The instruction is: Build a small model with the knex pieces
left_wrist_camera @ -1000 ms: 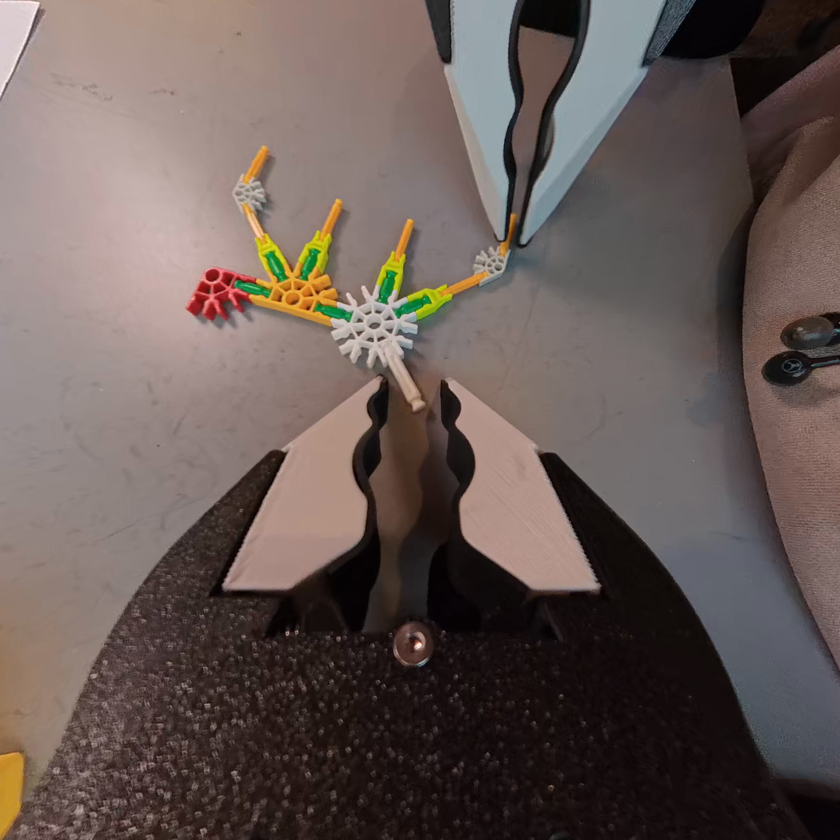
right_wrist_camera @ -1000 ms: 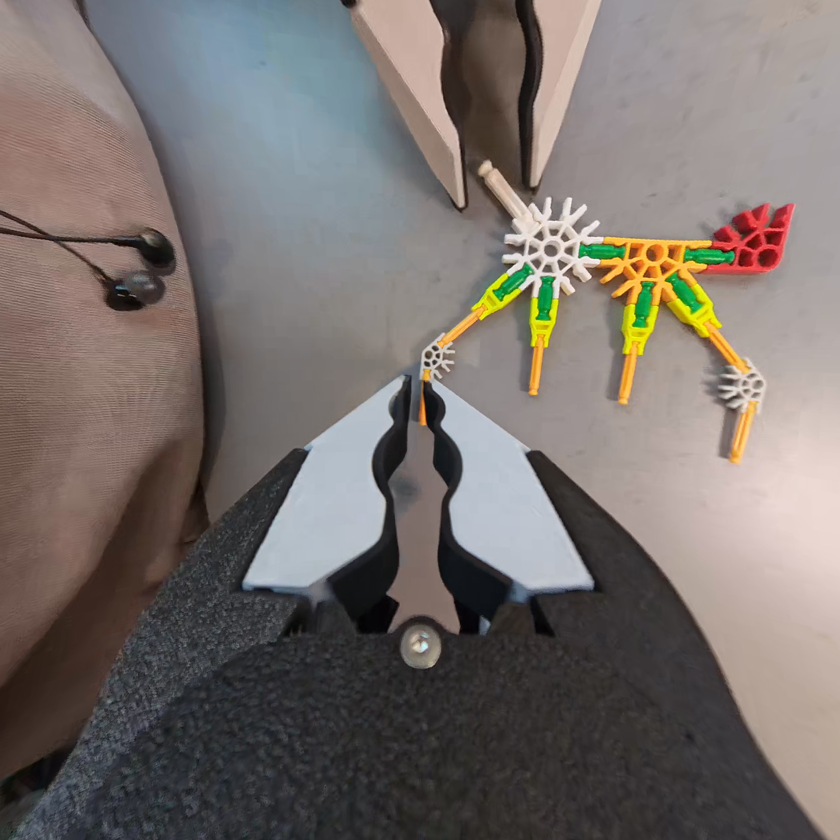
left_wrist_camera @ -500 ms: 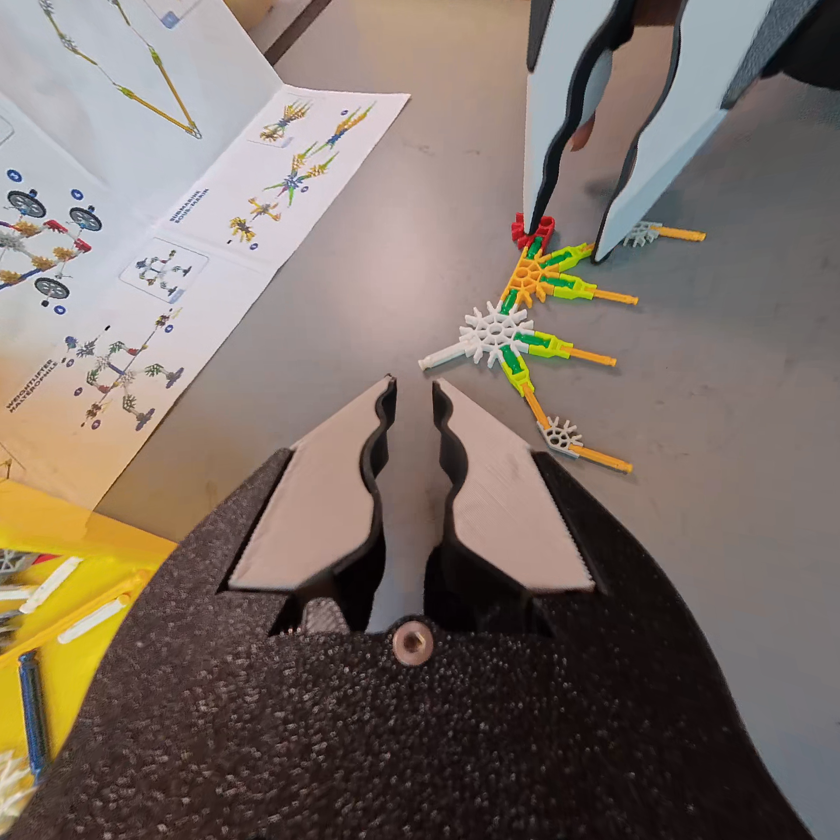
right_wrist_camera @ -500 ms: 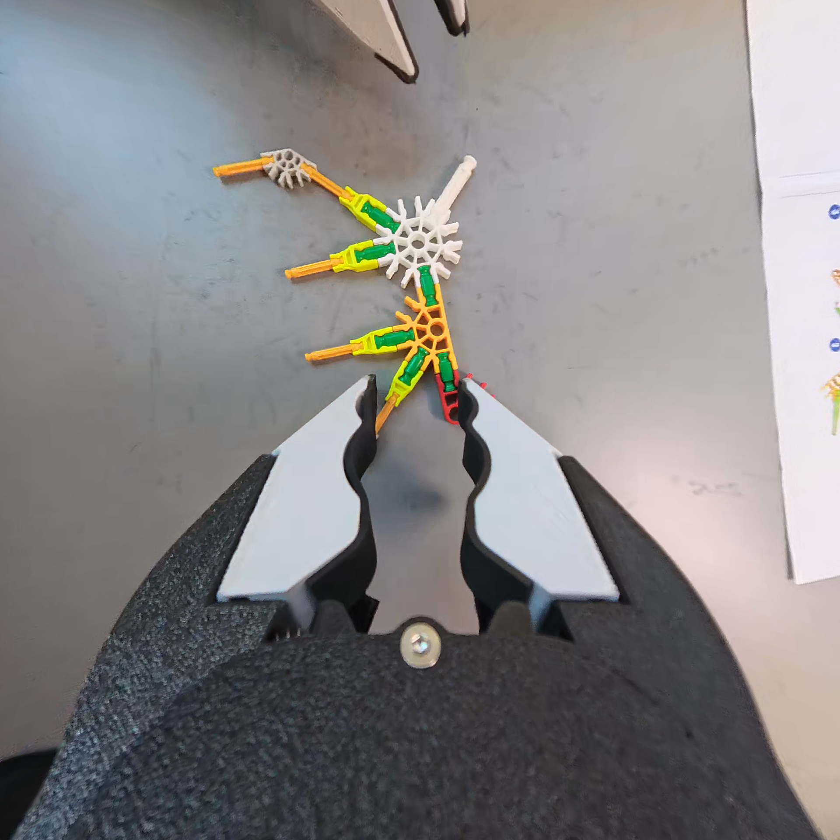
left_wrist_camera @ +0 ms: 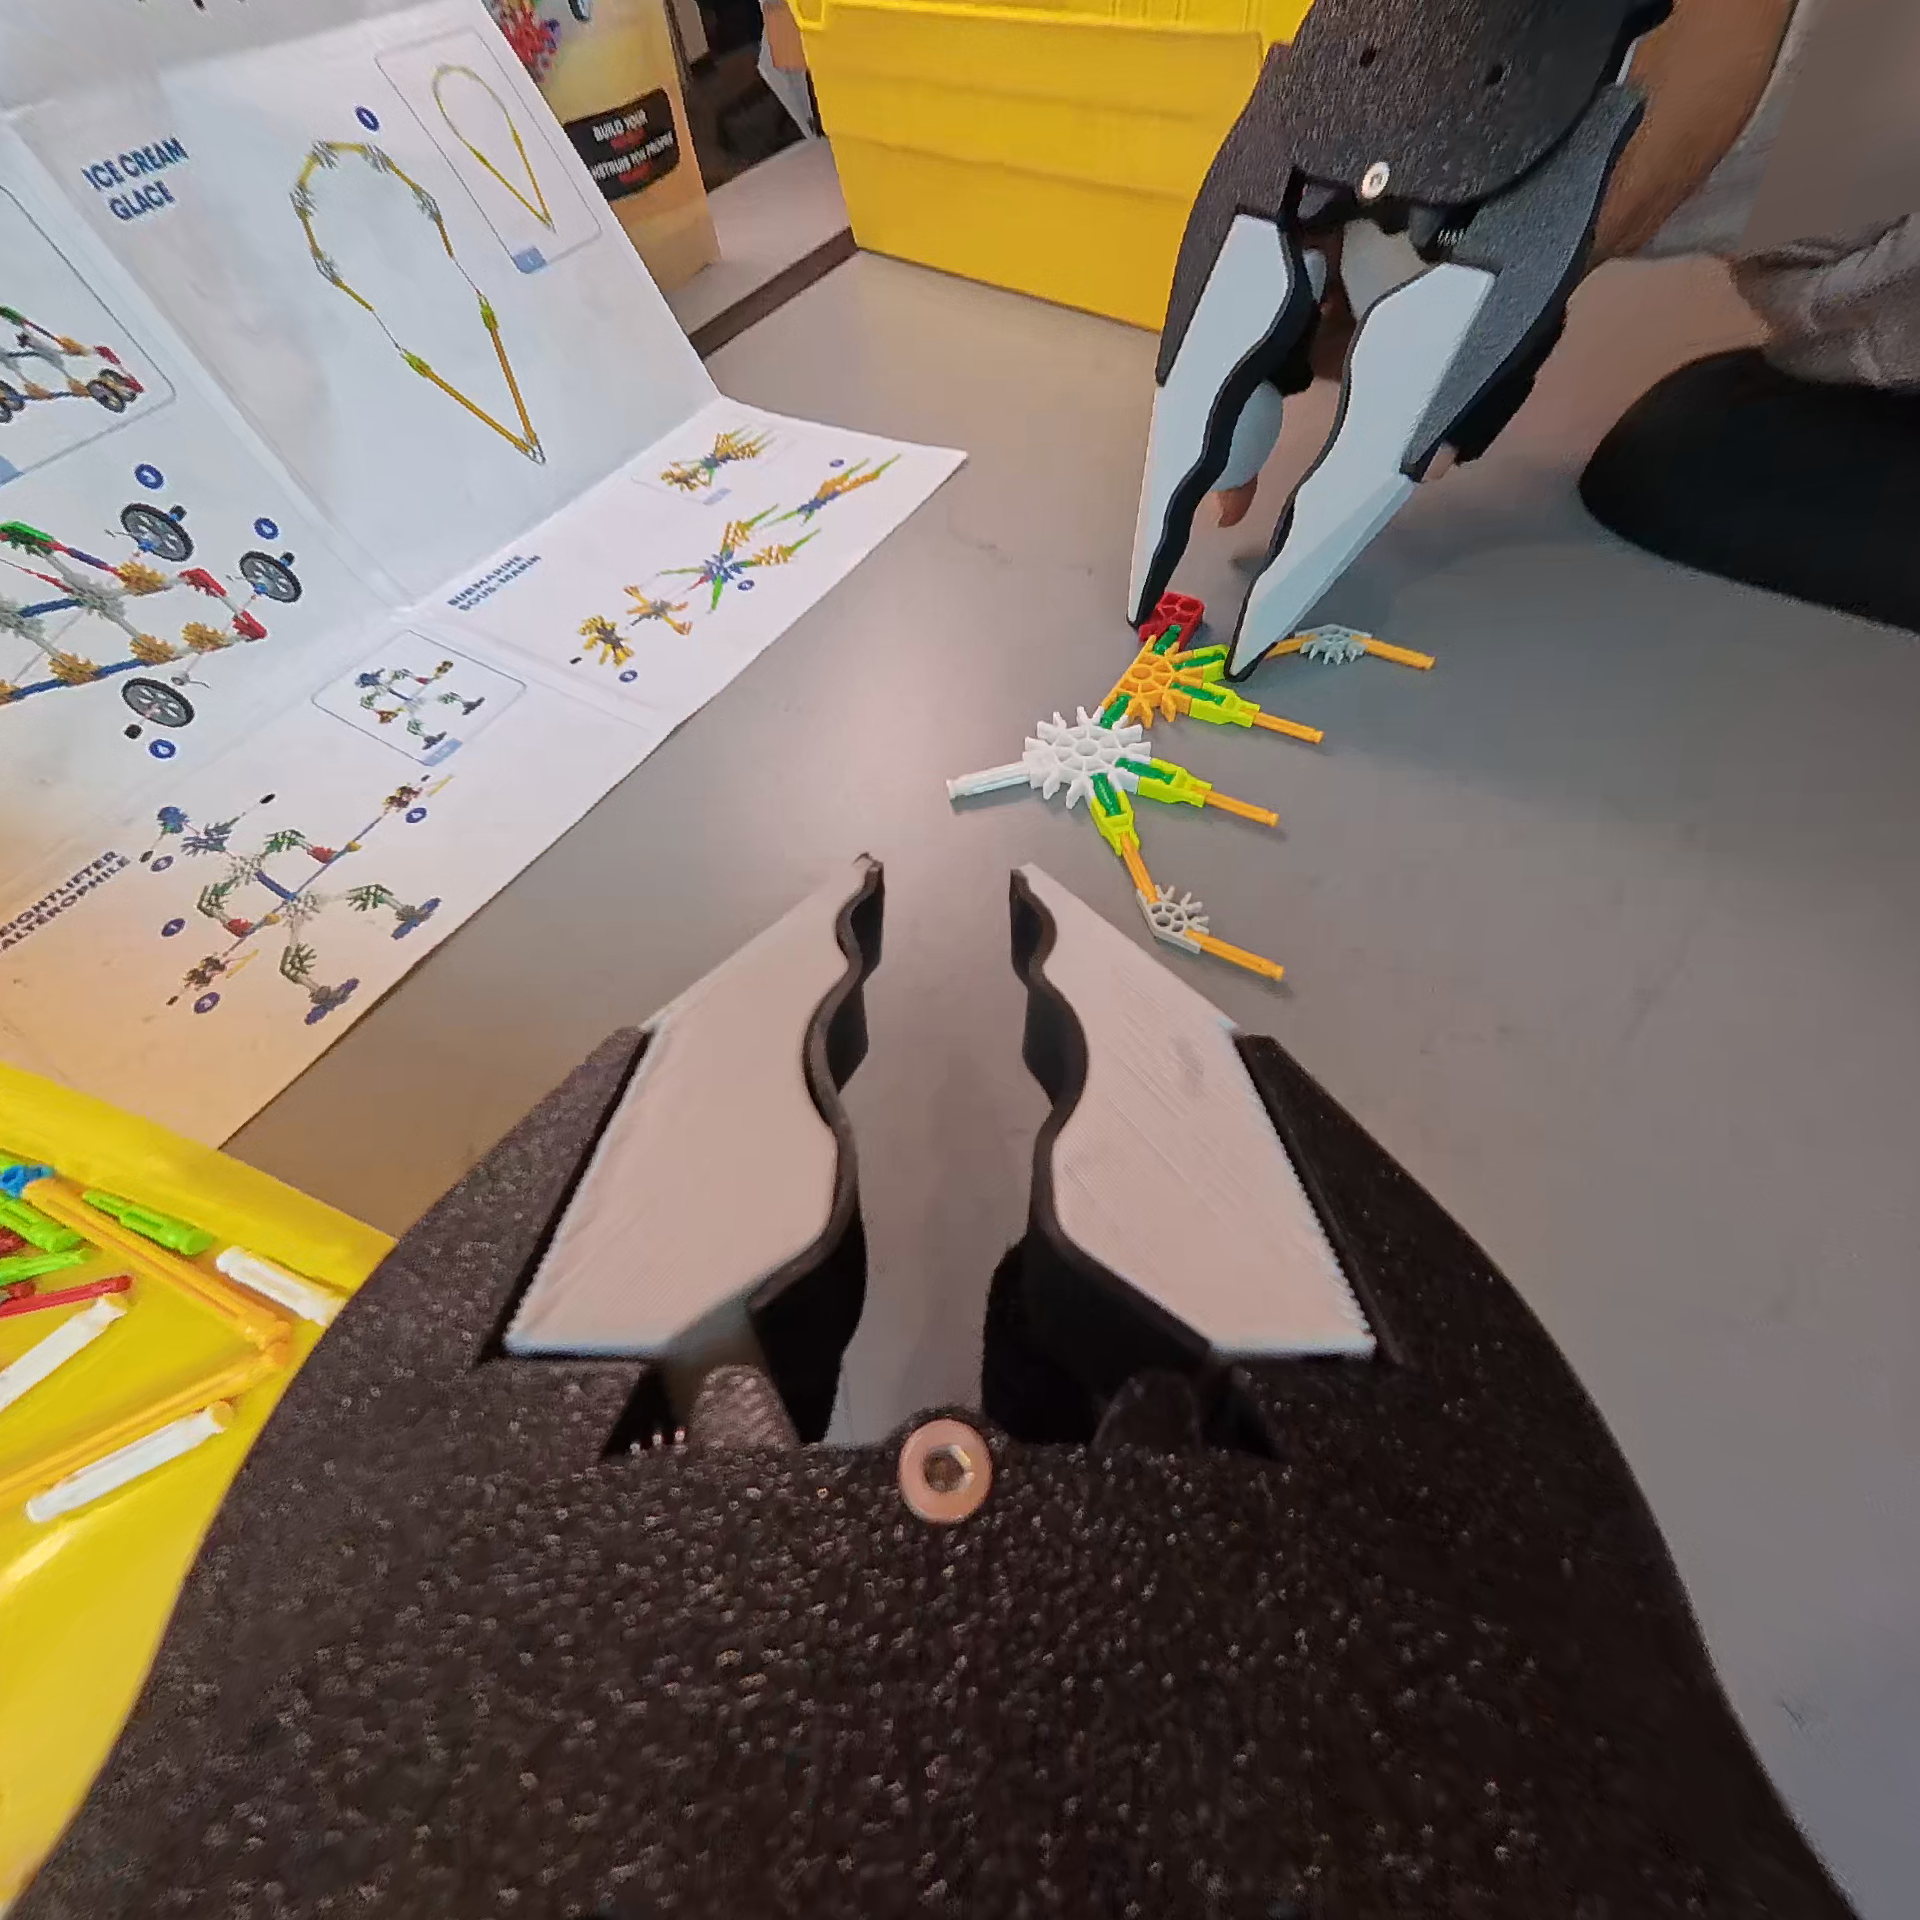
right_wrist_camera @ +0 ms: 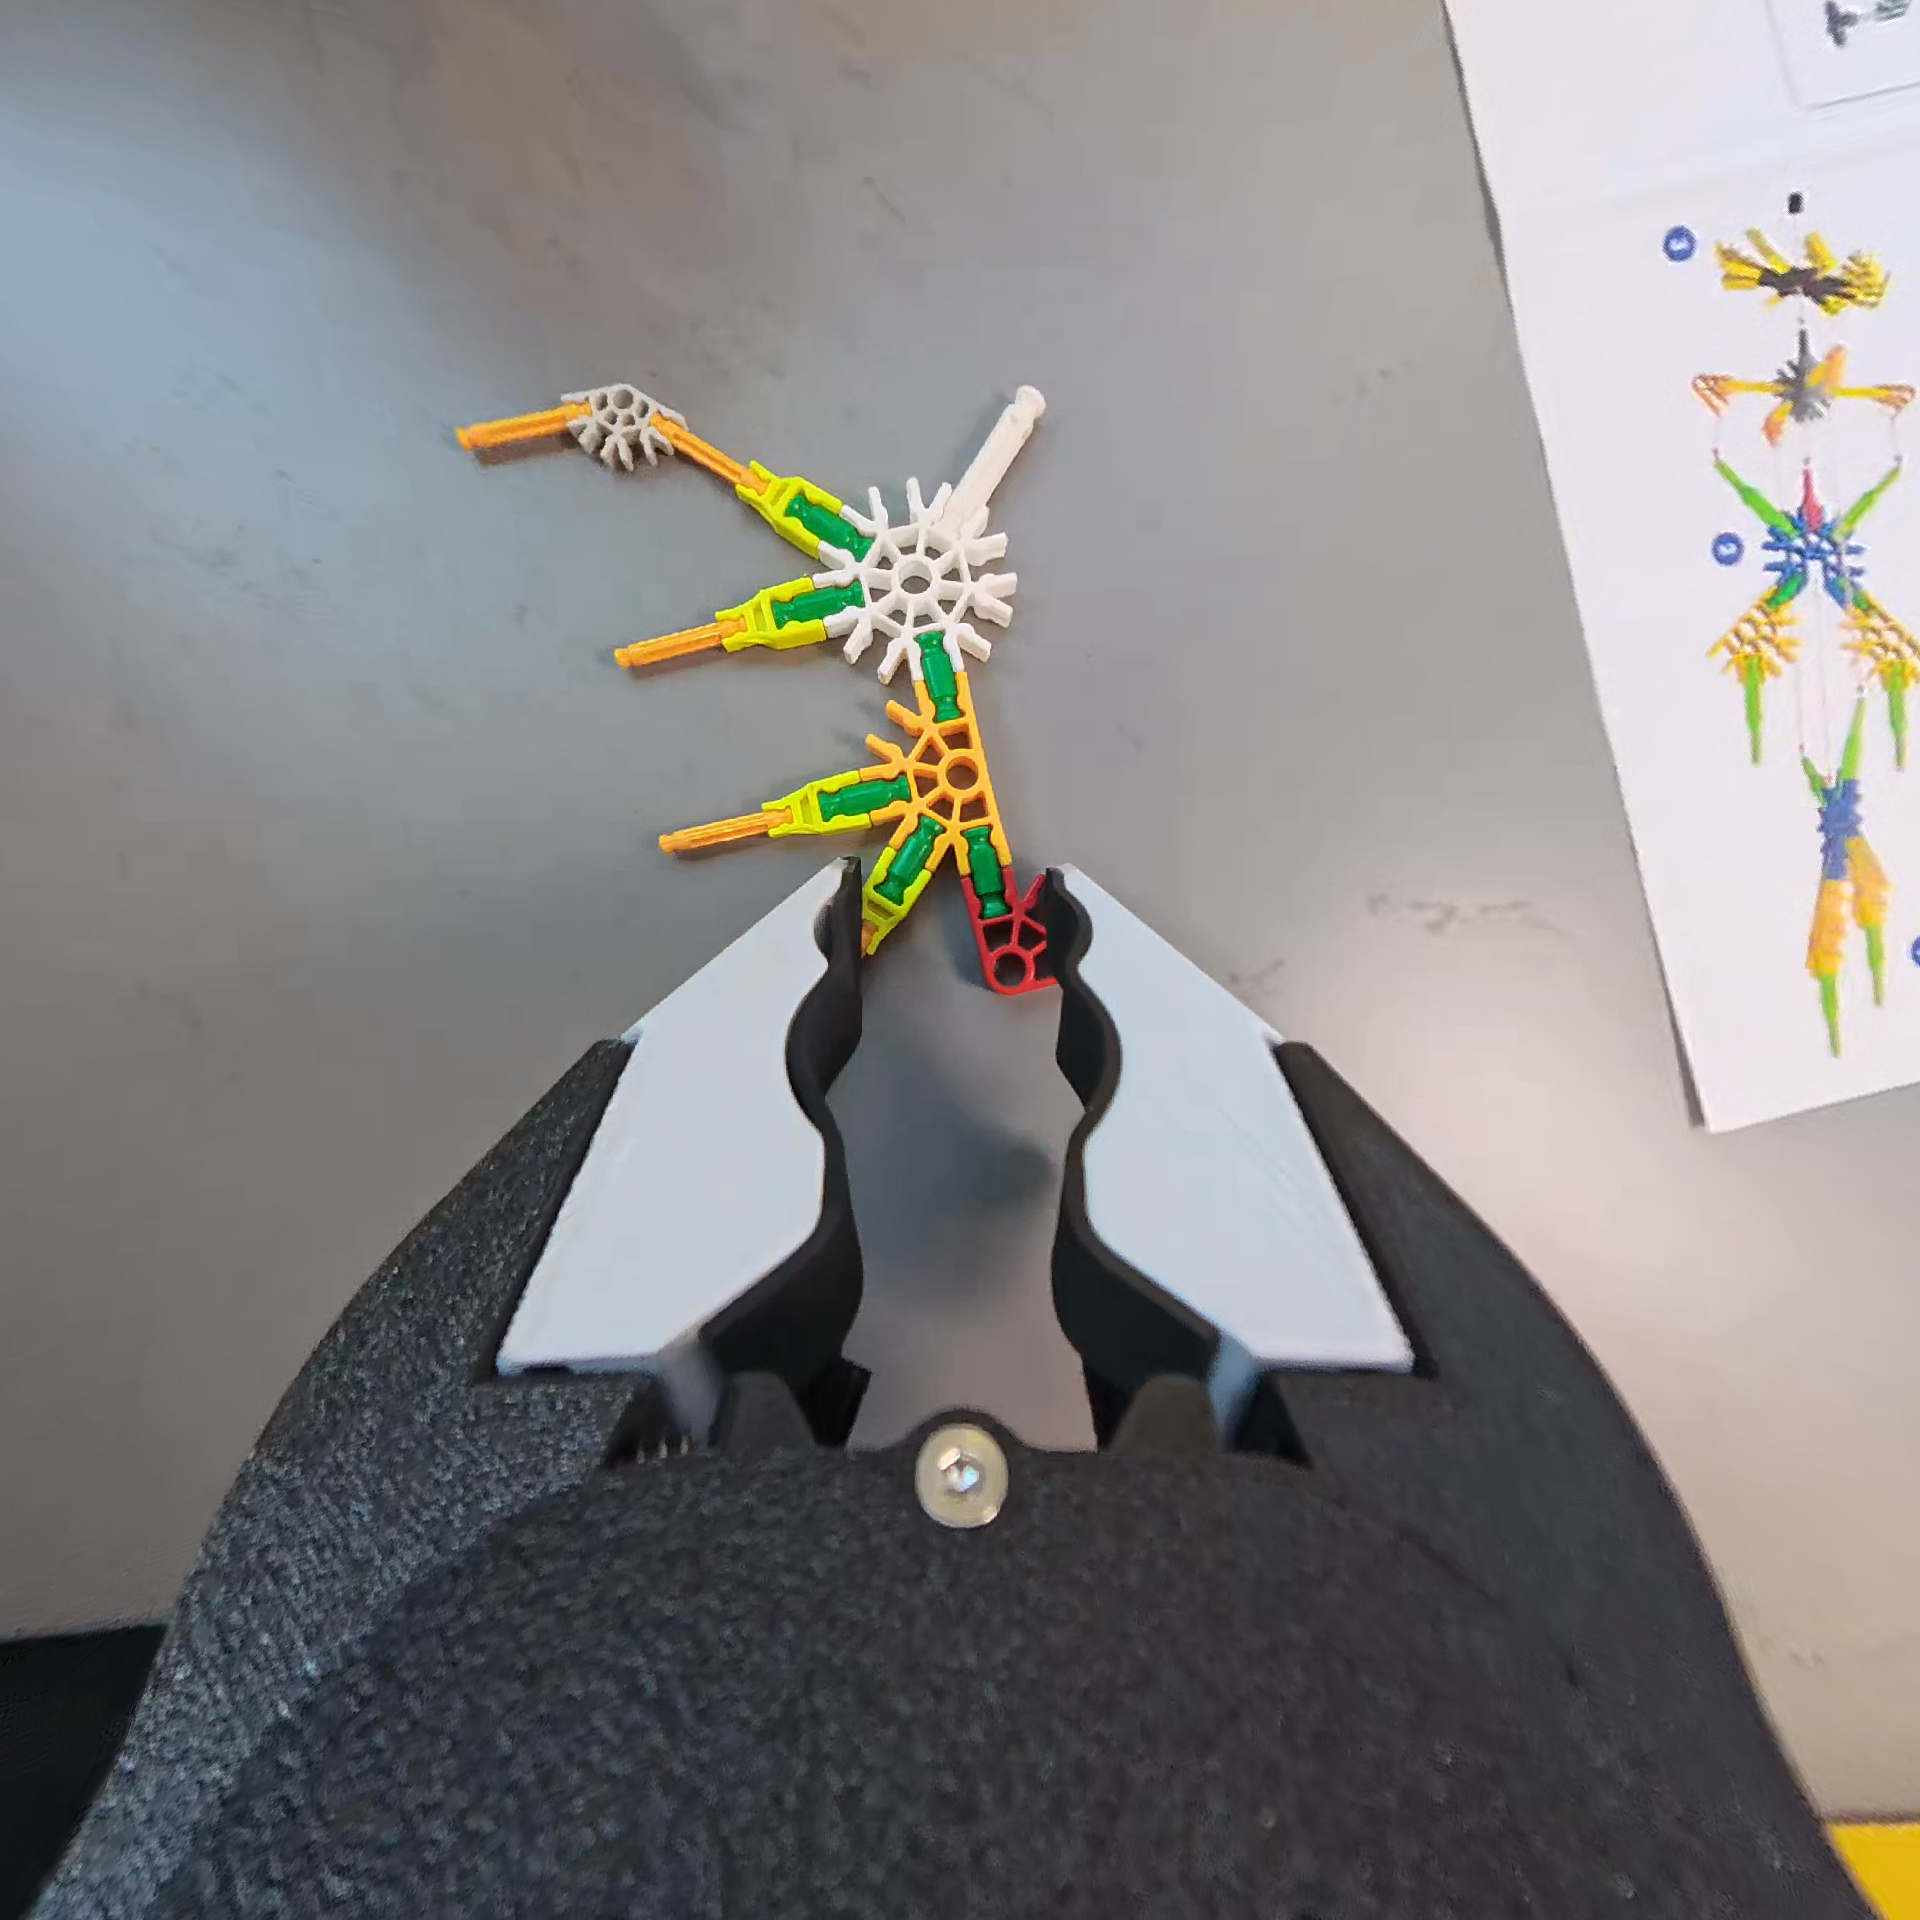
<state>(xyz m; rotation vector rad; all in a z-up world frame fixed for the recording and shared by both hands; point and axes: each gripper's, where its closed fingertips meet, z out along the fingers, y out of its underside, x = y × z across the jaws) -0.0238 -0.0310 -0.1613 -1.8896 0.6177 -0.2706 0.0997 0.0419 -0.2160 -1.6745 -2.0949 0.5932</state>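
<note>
We see a toy rod-and-connector figure [right_wrist_camera: 914, 665] flat on the grey table [right_wrist_camera: 312, 208], its long axis running away from our right gripper [right_wrist_camera: 951, 883], whose spread jaws straddle its red end connector [right_wrist_camera: 1003, 935]. Our left gripper [left_wrist_camera: 945, 883], jaws also spread and empty, hangs well apart.

Grey table [left_wrist_camera: 1558, 1039], rod-and-connector toy figure [right_wrist_camera: 914, 582], instruction sheet [left_wrist_camera: 623, 623], yellow bin [left_wrist_camera: 1018, 156]
</note>
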